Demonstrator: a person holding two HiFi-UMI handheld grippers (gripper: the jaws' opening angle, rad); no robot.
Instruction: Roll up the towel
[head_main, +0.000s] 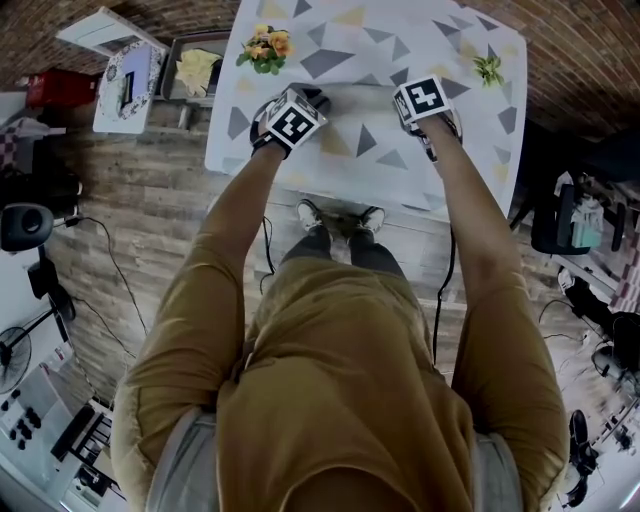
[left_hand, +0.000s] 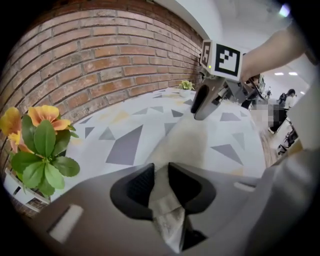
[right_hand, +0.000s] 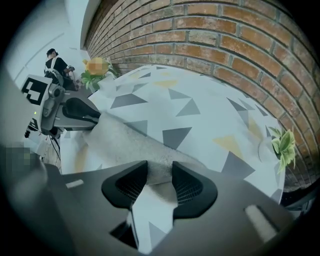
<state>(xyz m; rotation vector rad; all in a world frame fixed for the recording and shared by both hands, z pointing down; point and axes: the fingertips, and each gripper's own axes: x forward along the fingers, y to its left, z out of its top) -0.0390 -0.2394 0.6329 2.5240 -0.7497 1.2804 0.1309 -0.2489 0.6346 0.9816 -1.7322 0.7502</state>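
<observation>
Towel (right_hand: 122, 142) soft, light, limp; take it at edge corners. L gripper (left_hand: 159, 176) + R gripper (right_hand: 159, 172) jaws both pinching its edge.

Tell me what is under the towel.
Only the triangle-patterned table, on which the towel lies. The part right beneath the towel is covered, so anything there cannot be seen.

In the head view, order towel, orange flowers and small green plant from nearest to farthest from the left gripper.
1. towel, clamped in the left gripper
2. orange flowers, table's far left
3. small green plant, far right
</observation>
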